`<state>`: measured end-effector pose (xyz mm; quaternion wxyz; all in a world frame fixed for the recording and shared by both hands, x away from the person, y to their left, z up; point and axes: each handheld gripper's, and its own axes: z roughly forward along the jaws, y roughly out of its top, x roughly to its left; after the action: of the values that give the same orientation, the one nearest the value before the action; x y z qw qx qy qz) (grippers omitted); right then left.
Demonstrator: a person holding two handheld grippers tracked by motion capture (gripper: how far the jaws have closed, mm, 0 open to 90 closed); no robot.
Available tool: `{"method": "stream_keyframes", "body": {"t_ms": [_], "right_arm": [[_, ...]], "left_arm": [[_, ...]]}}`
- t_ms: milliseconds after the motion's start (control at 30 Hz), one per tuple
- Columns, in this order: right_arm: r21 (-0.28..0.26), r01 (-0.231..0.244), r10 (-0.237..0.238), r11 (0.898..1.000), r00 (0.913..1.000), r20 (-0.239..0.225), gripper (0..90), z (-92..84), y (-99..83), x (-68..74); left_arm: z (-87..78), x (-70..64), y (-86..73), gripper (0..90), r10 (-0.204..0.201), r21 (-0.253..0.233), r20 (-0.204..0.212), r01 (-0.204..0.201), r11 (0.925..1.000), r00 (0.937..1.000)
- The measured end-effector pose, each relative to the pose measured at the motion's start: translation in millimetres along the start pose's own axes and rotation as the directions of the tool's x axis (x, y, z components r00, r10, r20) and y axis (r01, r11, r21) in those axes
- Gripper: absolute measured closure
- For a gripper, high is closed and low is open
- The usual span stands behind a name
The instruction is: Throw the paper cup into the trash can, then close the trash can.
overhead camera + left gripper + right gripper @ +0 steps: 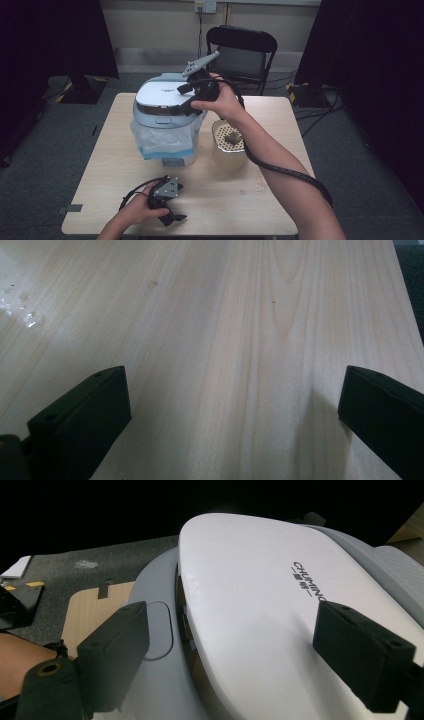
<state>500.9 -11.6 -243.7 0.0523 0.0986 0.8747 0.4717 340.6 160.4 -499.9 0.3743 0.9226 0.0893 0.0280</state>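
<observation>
Just smooth, rounded white lid (250, 610)

Wooden table (115, 165), white appliance (165, 120), strainer cup (229, 142)

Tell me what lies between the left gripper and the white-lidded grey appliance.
In the high view, bare pale wood table separates the left gripper from the appliance, whose clear plastic bag hangs at its front.
</observation>
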Motion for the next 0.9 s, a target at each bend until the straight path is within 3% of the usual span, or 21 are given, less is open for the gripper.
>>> {"method": "stream_keyframes", "body": {"t_ms": [500,733,900], "right_arm": [[0.013,-0.018,0.018,1.0,0.9997,-0.014,14.9,1.3,0.4,3.8],[0.024,-0.048,0.049,0.999,0.9984,-0.029,15.7,2.2,-0.9,2.6],[0.04,-0.056,0.058,0.998,0.9976,-0.037,22.1,2.1,-2.6,0.7]], "left_arm": [[0.1,-0.3,-0.7,0.0,-0.002,-0.006,-0.002,0.002,1.0,1.0],[0.2,-0.3,-0.7,0.0,-0.002,-0.008,-0.002,0.002,1.0,1.0],[0.1,-0.3,-0.6,0.0,-0.002,-0.006,-0.002,0.002,1.0,1.0]]}}
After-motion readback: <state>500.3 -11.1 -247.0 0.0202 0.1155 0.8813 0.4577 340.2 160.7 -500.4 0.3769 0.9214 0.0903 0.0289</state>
